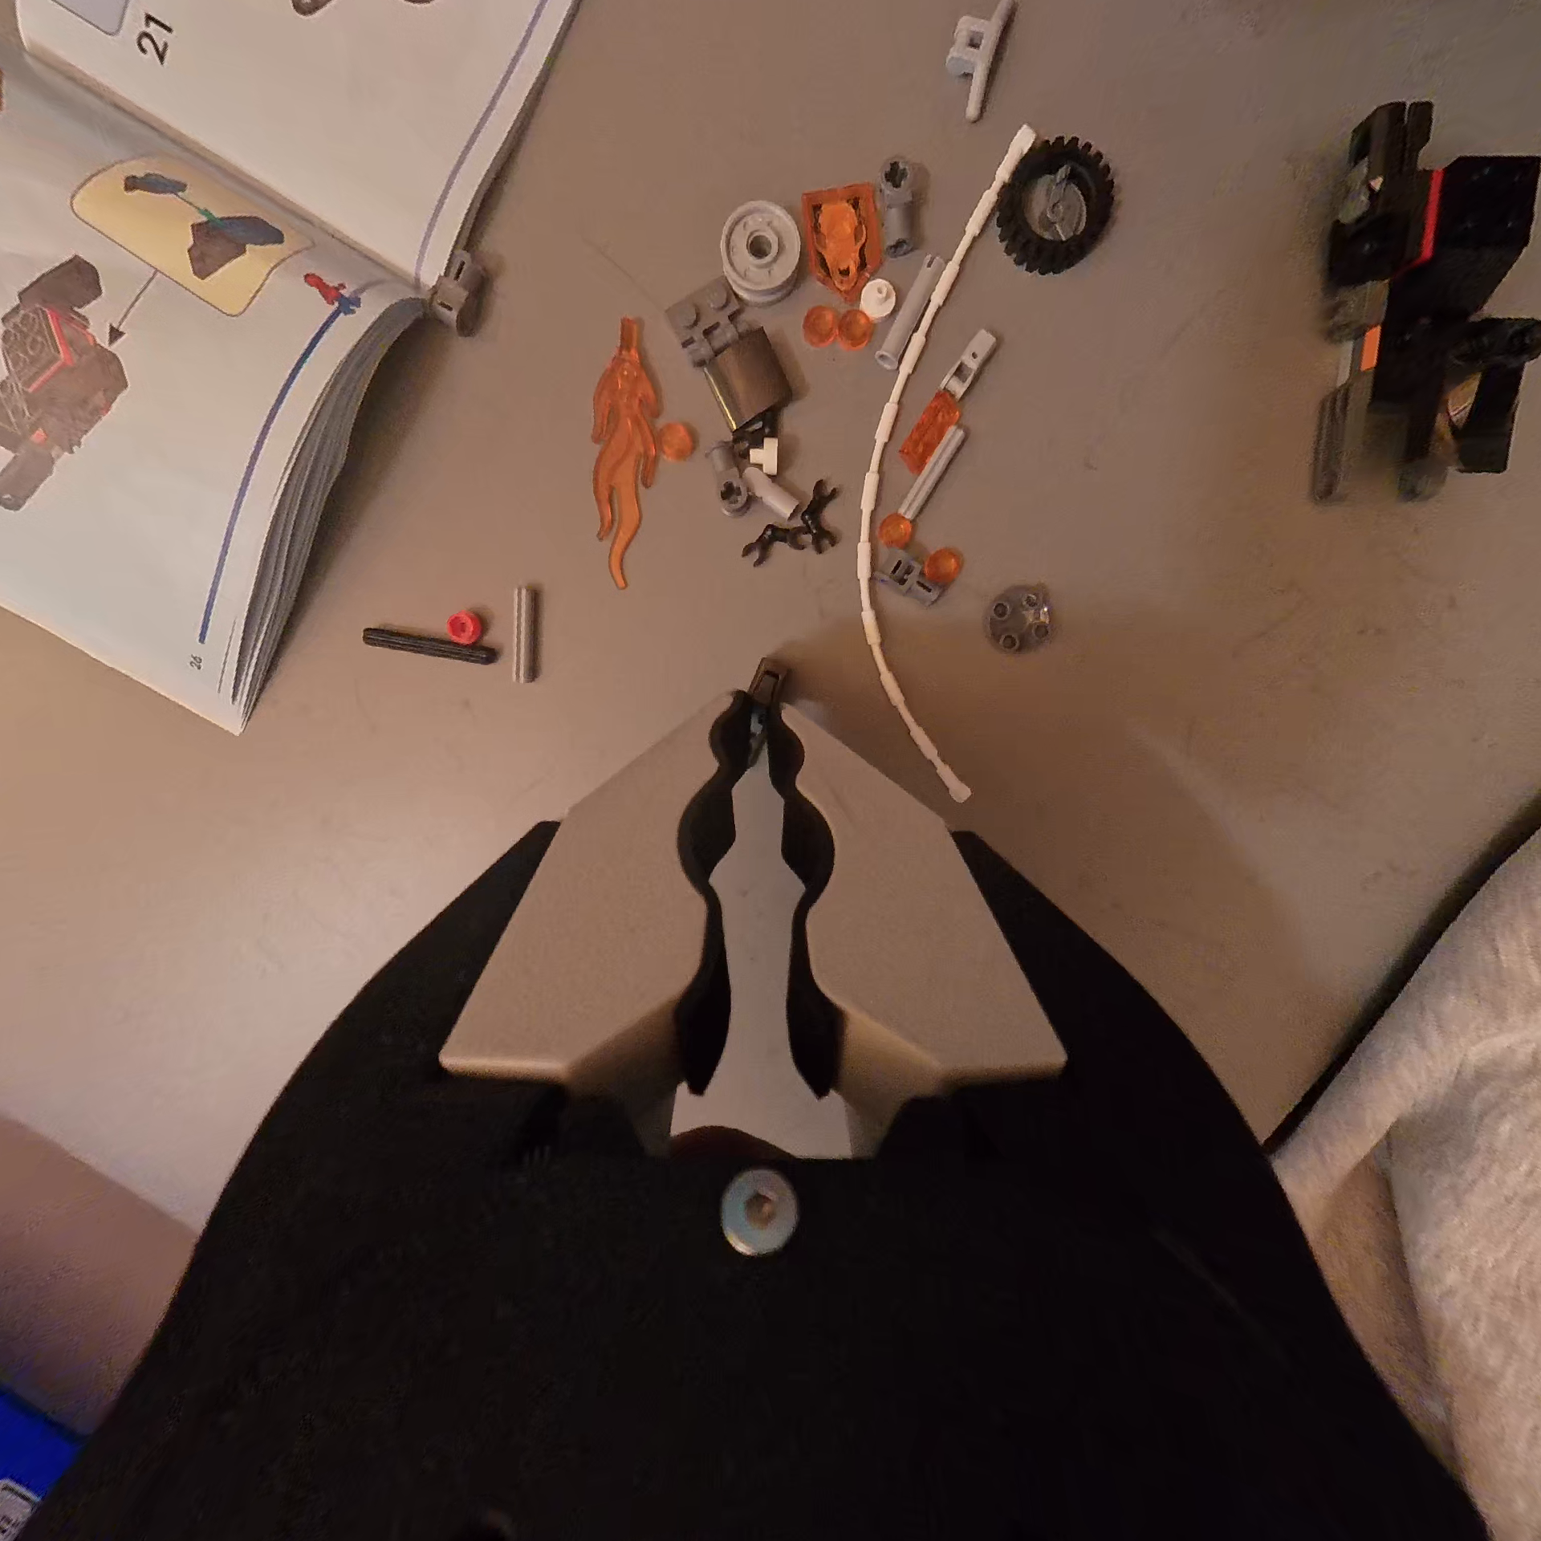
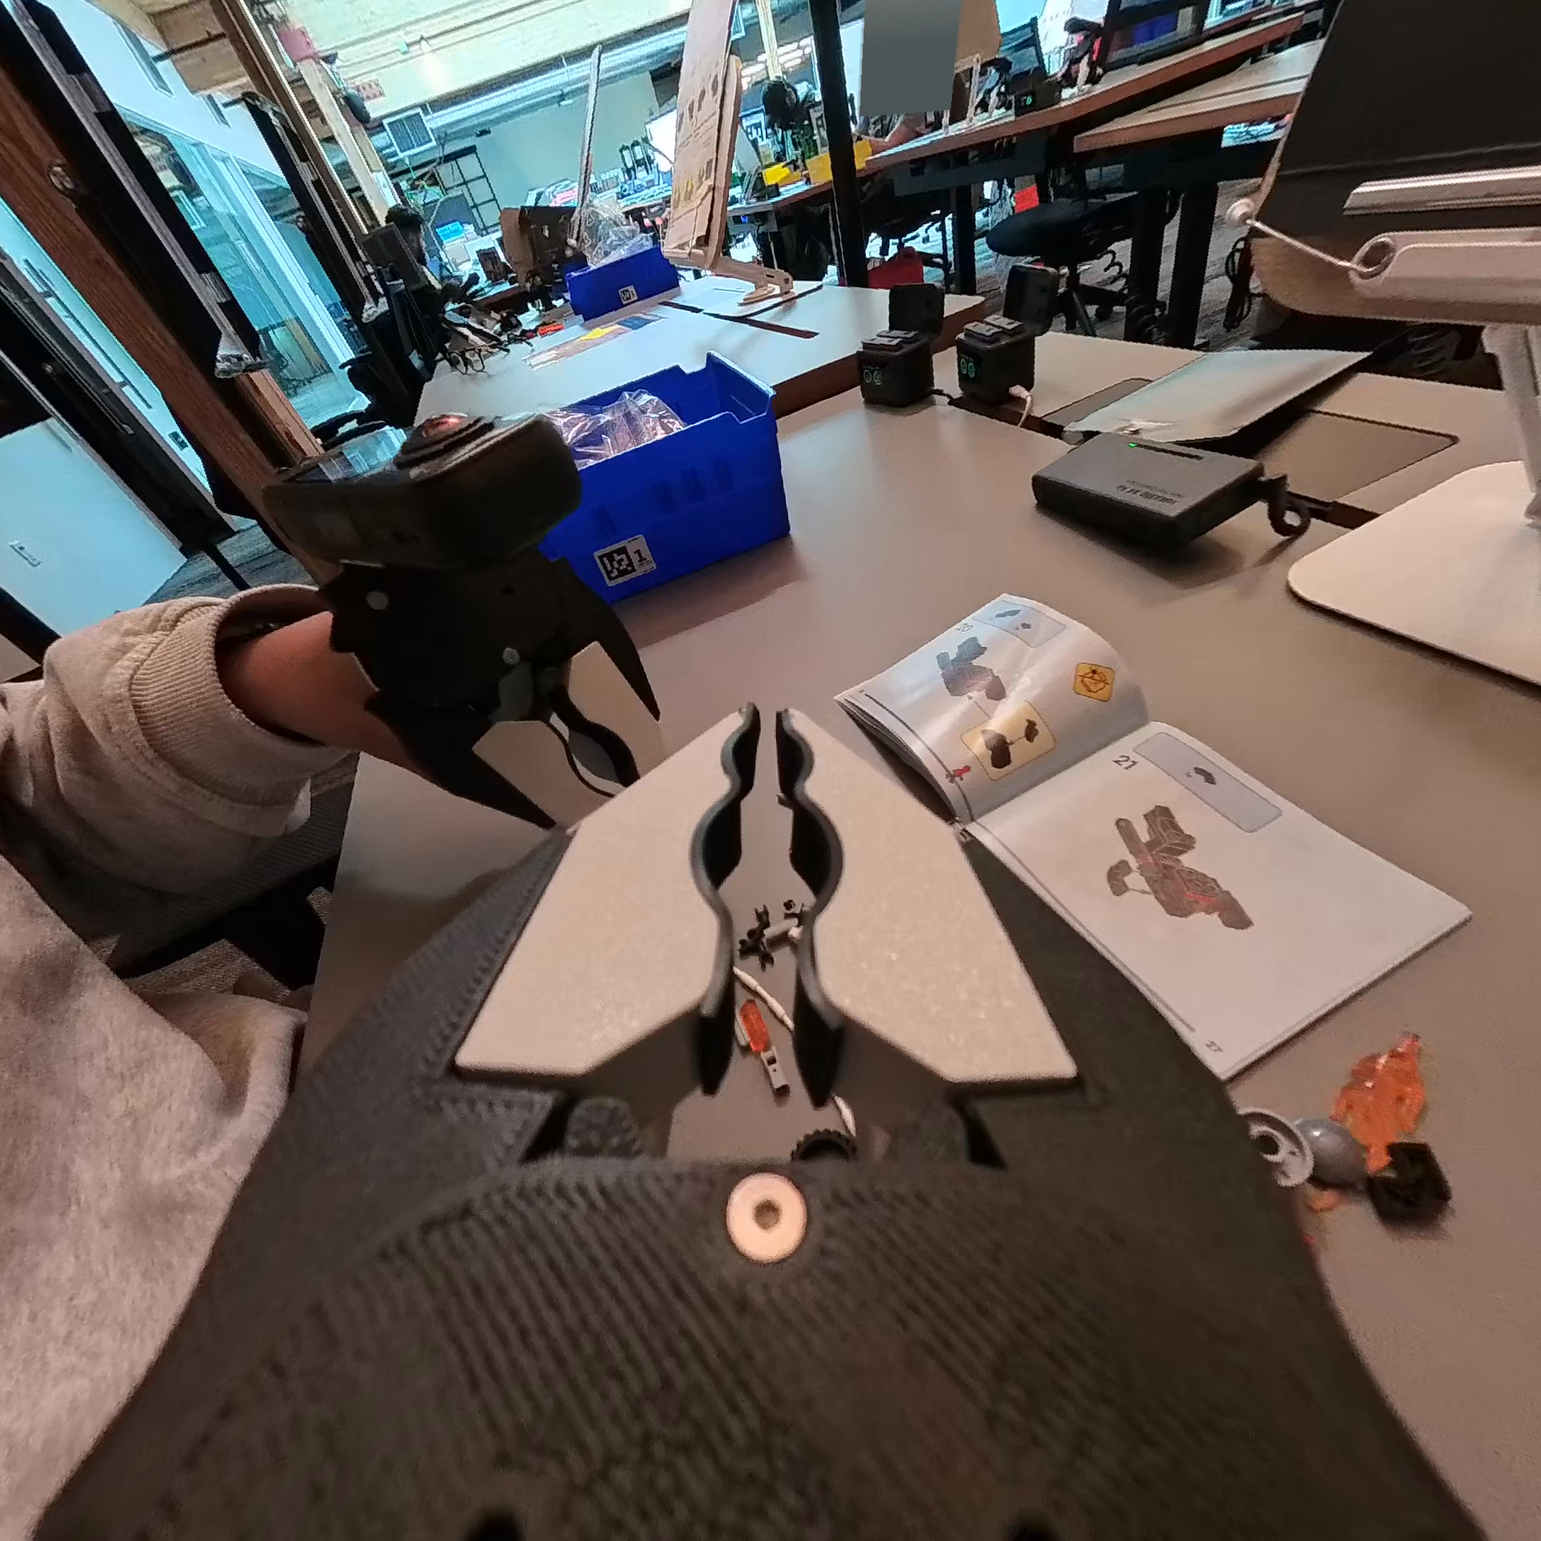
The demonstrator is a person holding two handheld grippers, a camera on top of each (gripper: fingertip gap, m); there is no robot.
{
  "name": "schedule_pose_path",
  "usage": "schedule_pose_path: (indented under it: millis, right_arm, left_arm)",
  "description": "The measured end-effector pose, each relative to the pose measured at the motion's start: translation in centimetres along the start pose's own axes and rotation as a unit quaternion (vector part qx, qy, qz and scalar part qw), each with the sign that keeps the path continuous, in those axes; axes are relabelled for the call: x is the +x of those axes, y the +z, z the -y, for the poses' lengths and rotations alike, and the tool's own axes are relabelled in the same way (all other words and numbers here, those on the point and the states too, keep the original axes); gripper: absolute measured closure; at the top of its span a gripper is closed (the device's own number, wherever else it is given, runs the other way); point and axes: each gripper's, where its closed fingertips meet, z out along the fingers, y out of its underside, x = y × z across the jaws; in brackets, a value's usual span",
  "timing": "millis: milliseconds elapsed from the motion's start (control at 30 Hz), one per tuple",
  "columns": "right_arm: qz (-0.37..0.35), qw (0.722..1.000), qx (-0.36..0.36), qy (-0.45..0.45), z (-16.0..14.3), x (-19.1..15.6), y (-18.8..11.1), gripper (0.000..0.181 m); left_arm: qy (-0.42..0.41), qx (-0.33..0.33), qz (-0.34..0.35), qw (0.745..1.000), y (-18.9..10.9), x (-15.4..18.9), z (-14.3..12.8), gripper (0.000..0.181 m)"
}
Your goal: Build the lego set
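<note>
A small dark piece point(image 1: 765, 677) pinched at the left gripper point(image 1: 760, 709) tips is mostly hidden between the pads, its kind too small to tell. The instruction booklet point(image 1: 250, 250), ahead and left, is cut off by the frame edge. In the right wrist view, the right gripper point(image 2: 769, 725) body hides most loose parts, leaving a sliver through the finger gap.

- Your bench point(image 2: 917, 534): blue bin point(image 2: 692, 492) with clear bags inside, far side.
- Black box point(image 2: 1146, 492), green light on, right of the bin.
- Two small black chargers point(image 2: 896, 367) behind it.
- White monitor stand point(image 2: 1434, 575) at right edge.
</note>
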Motion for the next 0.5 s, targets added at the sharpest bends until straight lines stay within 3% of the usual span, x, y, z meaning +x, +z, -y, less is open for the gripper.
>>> schedule_pose_path:
  millis: [500]
  right_arm:
    - [-0.004,1.000,-0.011,-0.005,-0.43,0.01,0.17,0.178]
  left_arm:
    - [-0.021,0.024,-0.015,0.999,-0.15,0.02,-0.53,0.166]
